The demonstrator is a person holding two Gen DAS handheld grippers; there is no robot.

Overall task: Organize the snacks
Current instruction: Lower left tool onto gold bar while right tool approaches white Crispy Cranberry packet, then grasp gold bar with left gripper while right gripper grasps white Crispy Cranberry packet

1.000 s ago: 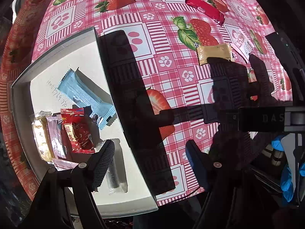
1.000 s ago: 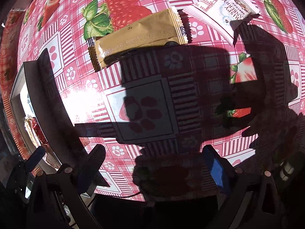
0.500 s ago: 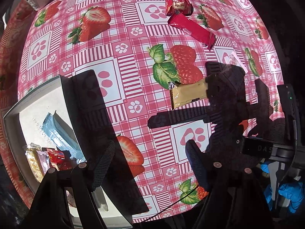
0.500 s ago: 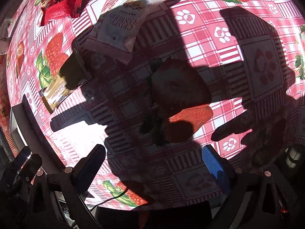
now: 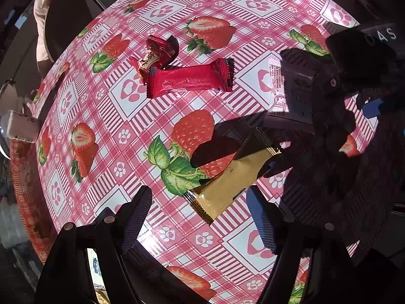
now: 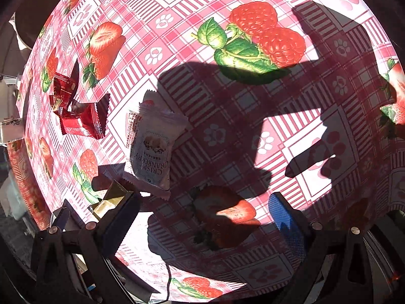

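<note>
A gold snack bar (image 5: 235, 174) lies on the strawberry tablecloth (image 5: 106, 131), just ahead of my open, empty left gripper (image 5: 200, 217). Beyond it lie a long red bar (image 5: 188, 78) and a small red candy (image 5: 158, 53). A white cranberry crisp packet (image 5: 286, 88) lies to the right, half in shadow. In the right wrist view the white packet (image 6: 152, 147) lies ahead-left of my open, empty right gripper (image 6: 202, 217). The red bar (image 6: 82, 121), the candy (image 6: 63, 88) and a corner of the gold bar (image 6: 108, 200) show at the left.
The white tray's corner (image 5: 95, 266) peeks out under my left gripper's left finger. A white object (image 5: 21, 126) sits at the table's far left edge. The right gripper's body (image 5: 367, 58) stands over the cloth at the right. Hard shadows cross the cloth.
My left gripper has swung away from the tray toward the gold bar, which now lies close ahead. My right gripper has moved from over the gold bar to beside the white packet.
</note>
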